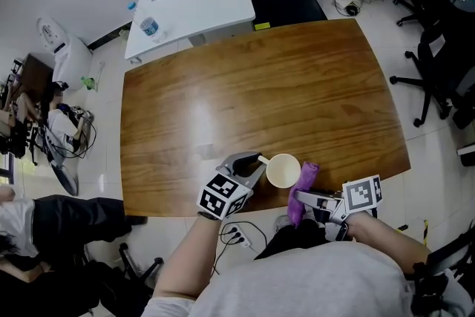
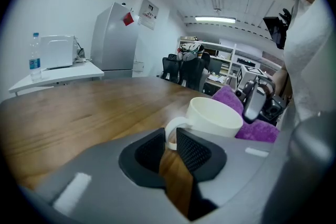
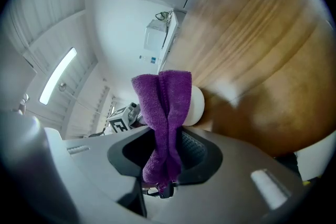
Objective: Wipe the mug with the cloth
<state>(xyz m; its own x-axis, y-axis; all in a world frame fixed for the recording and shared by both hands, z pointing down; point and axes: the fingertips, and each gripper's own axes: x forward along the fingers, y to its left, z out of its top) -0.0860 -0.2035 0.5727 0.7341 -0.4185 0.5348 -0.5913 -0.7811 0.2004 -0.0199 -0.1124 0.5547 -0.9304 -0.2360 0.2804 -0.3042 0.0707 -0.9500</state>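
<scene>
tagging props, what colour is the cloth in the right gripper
Purple: the fuzzy towelling cloth clamped in the right gripper, best seen in the right gripper view.

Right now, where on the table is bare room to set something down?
Beyond the mug the table is bare, to its far edge and both sides. Crowded: the near edge, left gripper, mug, cloth and right gripper.

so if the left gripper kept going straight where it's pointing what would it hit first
Most likely the mug handle, which sits between the parted jaw tips of the left gripper; the mug body is right behind it.
</scene>
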